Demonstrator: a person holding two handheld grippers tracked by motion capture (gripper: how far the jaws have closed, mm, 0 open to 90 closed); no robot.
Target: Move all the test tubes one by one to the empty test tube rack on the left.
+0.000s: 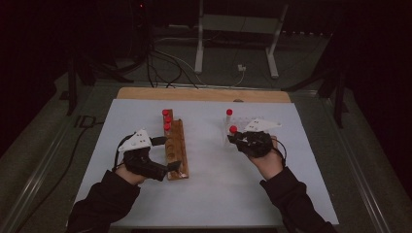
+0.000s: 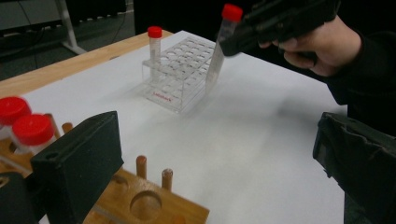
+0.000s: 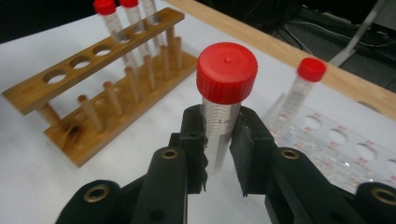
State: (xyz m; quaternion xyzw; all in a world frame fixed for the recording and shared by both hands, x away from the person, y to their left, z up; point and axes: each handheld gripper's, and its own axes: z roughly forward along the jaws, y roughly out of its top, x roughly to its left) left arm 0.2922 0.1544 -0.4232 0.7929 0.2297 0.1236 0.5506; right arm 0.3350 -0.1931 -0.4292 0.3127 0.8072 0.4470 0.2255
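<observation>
Red lettering, unreadable, marks the clear rack (image 2: 180, 74) wall.

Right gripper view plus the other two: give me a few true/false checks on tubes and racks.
1. The right gripper is shut on a red-capped tube. True.
2. One capped tube stands in the clear rack. True.
3. The wooden rack holds no tubes. False: three red-capped tubes stand at its far end.
4. The left gripper grips a tube. False: its jaws are open with nothing between them.
</observation>
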